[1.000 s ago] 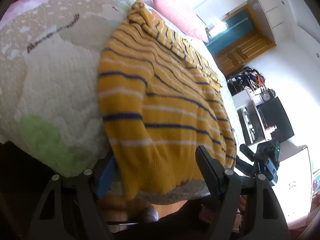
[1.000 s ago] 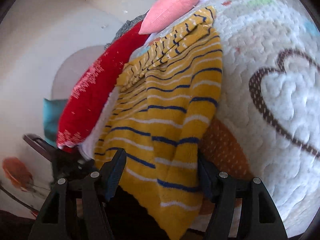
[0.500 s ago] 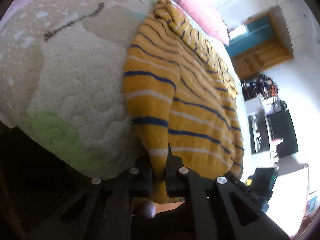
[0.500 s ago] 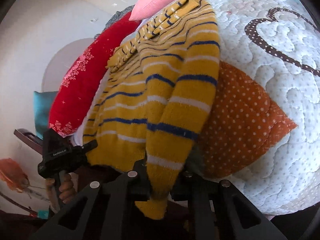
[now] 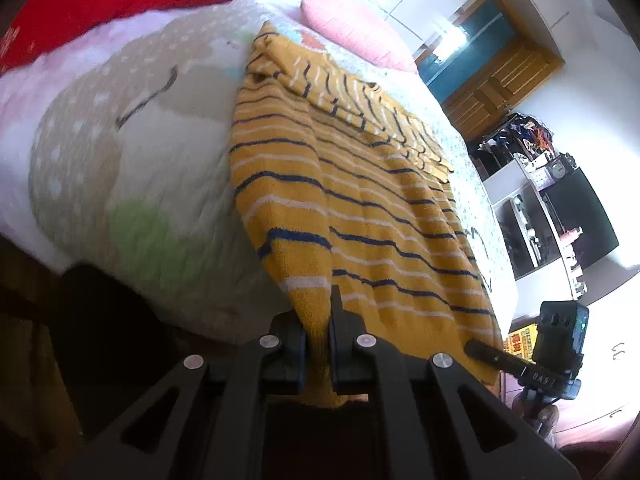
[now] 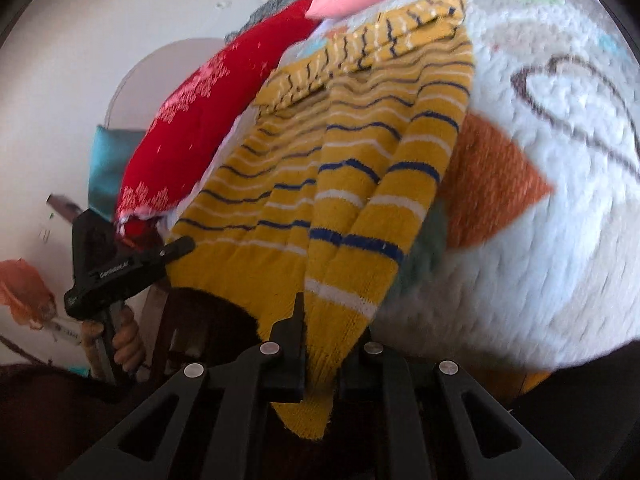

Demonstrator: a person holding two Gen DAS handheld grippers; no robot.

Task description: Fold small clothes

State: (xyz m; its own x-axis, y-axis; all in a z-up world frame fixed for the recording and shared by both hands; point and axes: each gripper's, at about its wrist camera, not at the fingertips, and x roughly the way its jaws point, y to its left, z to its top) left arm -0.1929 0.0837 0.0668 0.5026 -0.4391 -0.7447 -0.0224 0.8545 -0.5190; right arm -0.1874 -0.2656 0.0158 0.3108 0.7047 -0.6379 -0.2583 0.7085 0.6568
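Two claws, my left claw point(image 5: 318, 344) and right claw point(image 6: 320, 354), each pinched the sweater's point(image 5: 360, 200) hem. Its length ran toward twelve o'clock across the bed point(image 5: 120, 160).

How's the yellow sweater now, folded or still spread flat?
Partly folded: yellow sweater has sleeves laid across its top; body spread on quilt, hem pinched.

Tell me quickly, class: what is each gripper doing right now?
Left gripper: closed on the yellow striped sweater hem.
Right gripper: closed on the same sweater's other bottom corner.

Quilted bedspread point(image 5: 120, 152), pink pillow point(image 5: 352, 28), red garment point(image 6: 200, 112).
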